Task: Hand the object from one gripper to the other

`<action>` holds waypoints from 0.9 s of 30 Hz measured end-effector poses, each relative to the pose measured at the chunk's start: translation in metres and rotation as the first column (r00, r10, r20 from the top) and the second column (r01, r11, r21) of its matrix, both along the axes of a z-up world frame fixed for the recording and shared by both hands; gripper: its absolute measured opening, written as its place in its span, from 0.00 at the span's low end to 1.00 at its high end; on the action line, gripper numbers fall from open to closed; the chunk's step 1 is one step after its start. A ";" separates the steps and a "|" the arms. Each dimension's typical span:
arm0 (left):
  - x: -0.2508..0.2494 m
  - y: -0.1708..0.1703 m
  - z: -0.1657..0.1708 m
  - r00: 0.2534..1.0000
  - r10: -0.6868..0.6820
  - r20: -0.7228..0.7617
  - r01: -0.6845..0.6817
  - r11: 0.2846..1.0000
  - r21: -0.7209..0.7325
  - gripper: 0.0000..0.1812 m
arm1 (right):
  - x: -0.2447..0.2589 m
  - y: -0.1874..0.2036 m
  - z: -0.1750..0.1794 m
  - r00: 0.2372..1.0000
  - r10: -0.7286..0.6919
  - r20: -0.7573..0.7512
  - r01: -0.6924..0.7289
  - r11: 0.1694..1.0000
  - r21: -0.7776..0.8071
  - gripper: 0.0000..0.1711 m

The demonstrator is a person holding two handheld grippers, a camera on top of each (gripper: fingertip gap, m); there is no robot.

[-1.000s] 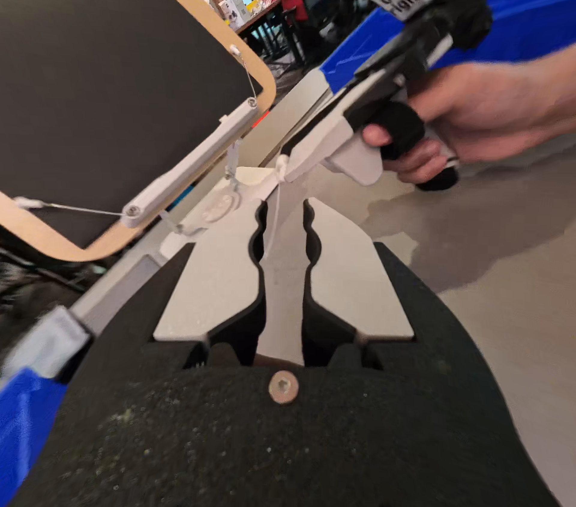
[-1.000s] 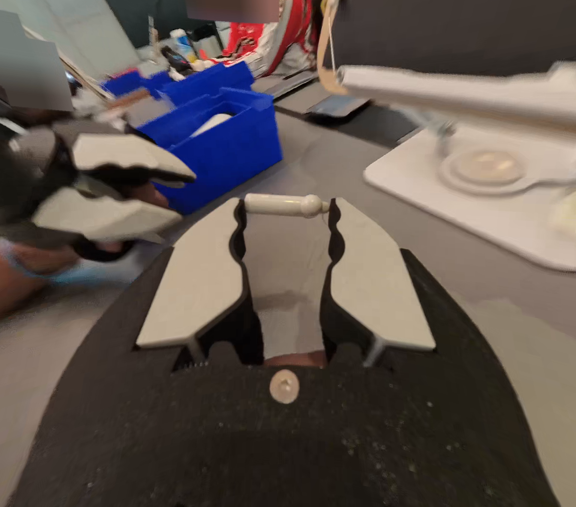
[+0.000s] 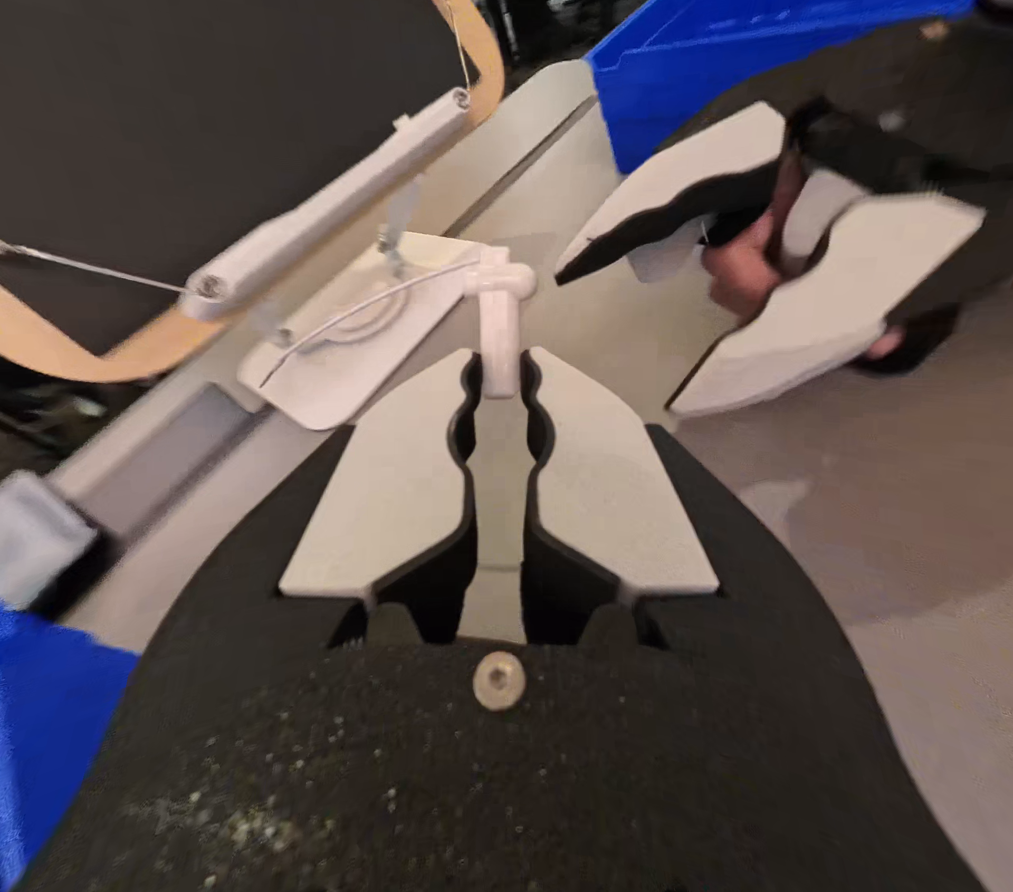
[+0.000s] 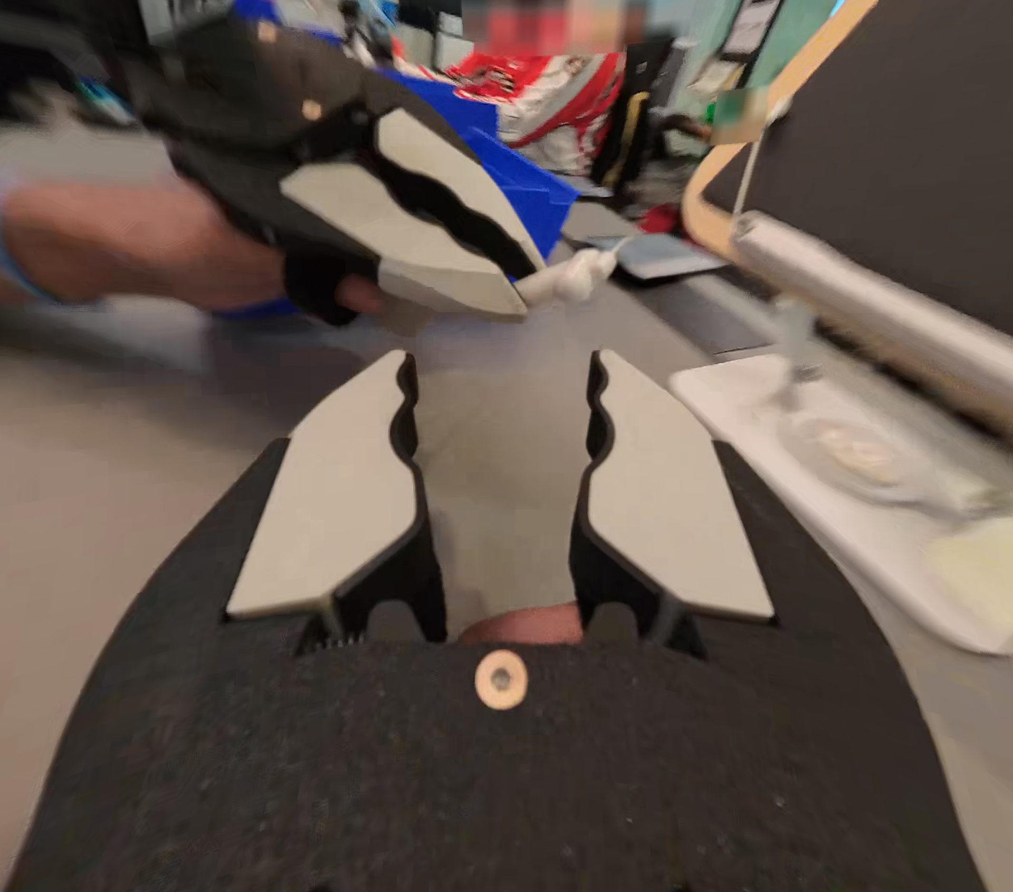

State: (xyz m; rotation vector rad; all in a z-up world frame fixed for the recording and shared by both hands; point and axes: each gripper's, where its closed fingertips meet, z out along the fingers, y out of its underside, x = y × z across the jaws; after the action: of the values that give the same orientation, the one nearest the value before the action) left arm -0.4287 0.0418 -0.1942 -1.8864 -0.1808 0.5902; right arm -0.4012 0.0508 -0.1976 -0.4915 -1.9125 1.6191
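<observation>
A small white plastic piece [image 3: 498,317] with a thin white tail is pinched upright between the tips of my left gripper [image 3: 499,364], which is shut on it above the grey table. It also shows in the right wrist view [image 4: 570,275], sticking out of the left gripper [image 4: 523,293]. My right gripper [image 4: 500,361] is open and empty, its jaws wide apart, a little short of the piece. In the left wrist view the right gripper [image 3: 614,339] sits to the right of the piece, apart from it, with a hand behind it.
A black board with a wooden rim [image 3: 219,71] stands at the left, with a white bar [image 3: 329,208] across it and a white base plate [image 3: 340,389] below. Blue bins [image 3: 767,16] stand at the back. The grey table [image 3: 822,564] stretches to the right.
The white piece has passed from my right gripper to my left. The right gripper has opened and drawn back; the left has shut on the piece.
</observation>
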 end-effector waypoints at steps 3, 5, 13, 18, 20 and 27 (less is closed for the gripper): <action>0.006 0.004 0.001 0.989 0.003 -0.150 -0.013 0.998 -0.065 0.07 | -0.006 0.005 0.003 0.930 0.175 0.323 -0.058 0.939 -0.340 0.35; 0.011 0.009 0.000 0.970 -0.005 -0.243 -0.023 0.993 -0.112 0.07 | -0.009 0.010 0.011 0.854 0.314 0.415 -0.054 0.847 -0.529 0.31; 0.020 0.020 -0.019 0.866 -0.041 -0.498 -0.112 0.955 -0.273 0.07 | -0.004 0.011 0.008 0.751 0.445 0.488 -0.106 0.811 -0.576 0.07; 0.028 0.025 -0.018 0.937 0.039 -0.348 -0.115 0.973 -0.200 0.19 | -0.013 0.027 0.032 0.852 0.239 0.465 -0.010 0.897 -0.442 0.07; 0.051 0.029 -0.017 0.979 -0.004 -0.202 -0.026 0.989 -0.146 0.25 | -0.008 0.040 0.064 0.897 0.156 0.413 0.021 0.919 -0.393 0.07; 0.201 0.026 -0.046 0.704 -0.225 0.674 0.309 0.951 -0.005 0.31 | 0.013 0.176 0.161 0.922 -0.354 0.155 0.339 0.933 0.119 0.07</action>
State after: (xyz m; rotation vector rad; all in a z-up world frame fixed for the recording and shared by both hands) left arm -0.2279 0.0681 -0.2401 -2.1236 -0.3318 -0.3168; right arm -0.3879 0.2268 -0.0363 -0.9056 -1.8819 1.2901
